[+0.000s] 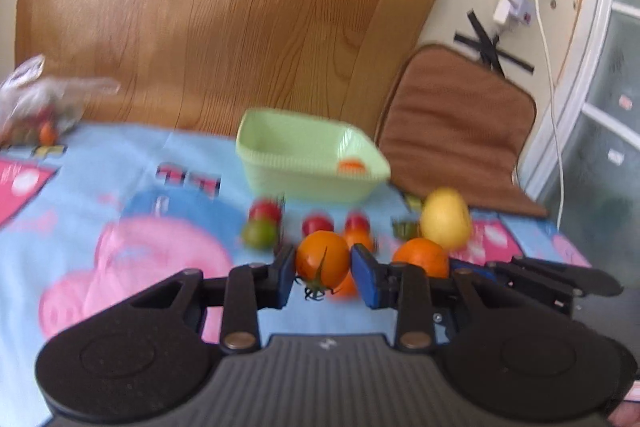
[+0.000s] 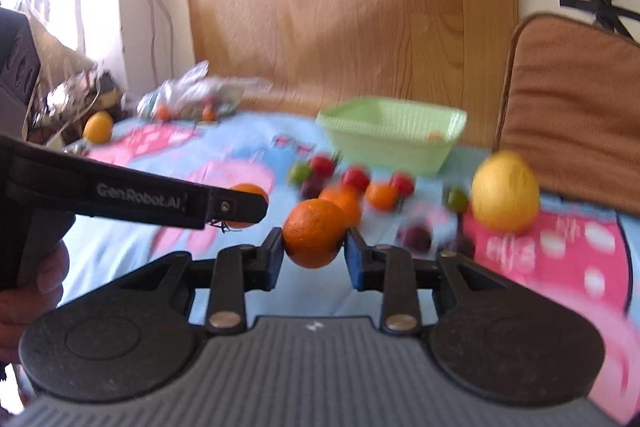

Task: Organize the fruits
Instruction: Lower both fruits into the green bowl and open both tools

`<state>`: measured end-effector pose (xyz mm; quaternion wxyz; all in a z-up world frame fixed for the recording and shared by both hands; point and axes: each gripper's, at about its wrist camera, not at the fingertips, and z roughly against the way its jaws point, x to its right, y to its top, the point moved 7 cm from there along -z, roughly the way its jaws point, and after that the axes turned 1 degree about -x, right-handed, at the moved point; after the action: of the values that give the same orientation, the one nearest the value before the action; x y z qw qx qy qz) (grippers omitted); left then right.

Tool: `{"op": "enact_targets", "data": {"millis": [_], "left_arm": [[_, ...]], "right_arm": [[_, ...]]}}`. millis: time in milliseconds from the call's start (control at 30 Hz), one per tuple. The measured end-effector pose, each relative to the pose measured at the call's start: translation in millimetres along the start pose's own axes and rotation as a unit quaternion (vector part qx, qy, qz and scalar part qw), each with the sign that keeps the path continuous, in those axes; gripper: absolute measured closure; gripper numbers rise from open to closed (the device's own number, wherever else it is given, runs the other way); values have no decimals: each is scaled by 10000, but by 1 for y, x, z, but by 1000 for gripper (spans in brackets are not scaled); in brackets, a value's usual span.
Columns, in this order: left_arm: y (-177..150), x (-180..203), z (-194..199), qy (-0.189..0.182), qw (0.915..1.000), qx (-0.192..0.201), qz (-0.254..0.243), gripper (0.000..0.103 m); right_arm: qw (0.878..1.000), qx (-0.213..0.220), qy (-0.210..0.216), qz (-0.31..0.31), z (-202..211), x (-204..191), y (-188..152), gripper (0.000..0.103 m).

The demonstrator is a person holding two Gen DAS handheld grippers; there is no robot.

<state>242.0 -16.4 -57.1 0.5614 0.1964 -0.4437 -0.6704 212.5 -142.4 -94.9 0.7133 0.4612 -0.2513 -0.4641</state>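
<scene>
Both grabs are made: my left gripper (image 1: 323, 269) pinches an orange tomato (image 1: 322, 259) above the blue cloth (image 1: 120, 195), my right gripper (image 2: 313, 251) clamps a small orange (image 2: 314, 233). Next, I reckon, carry both forward to the green basket (image 1: 280, 179) and release over its opening.

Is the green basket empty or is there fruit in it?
Not empty. The pale green plastic basket holds at least one small orange fruit near its corner.
</scene>
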Motion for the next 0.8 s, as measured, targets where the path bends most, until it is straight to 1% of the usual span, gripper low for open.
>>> {"op": "enact_targets", "data": {"millis": [67,167,300,433,533,600,633,733,800], "left_arm": [[27,-6,-21,30,9999,122,-13,72],[56,-20,-63,70,9999,7,118,72],[70,-29,-110,187,9995,-189,186,72],[71,-32,-139,217,9989,-370,173,72],[66,-32,-147,318,9985,-434,91,71],[63,-33,-145,314,9984,-457,126,70],[63,-34,-140,295,9985,-423,174,67],[65,-35,-116,307,9993,-171,143,63],[69,-32,-102,359,9993,-46,64,62]], "right_arm": [[9999,133,-75,-54,-19,15,24,68],[9993,189,-288,-127,-54,40,52,68],[9988,-41,-420,-246,-97,67,68,67],[9982,-258,-457,-292,-121,81,66,67],[9978,-357,-460,-310,-129,82,62,66],[9974,-381,-516,-326,-127,83,60,65],[9975,-338,-530,-330,-125,84,60,60],[9978,-96,-562,-334,-105,86,64,58],[9979,43,-566,-319,-91,86,66,54]]}}
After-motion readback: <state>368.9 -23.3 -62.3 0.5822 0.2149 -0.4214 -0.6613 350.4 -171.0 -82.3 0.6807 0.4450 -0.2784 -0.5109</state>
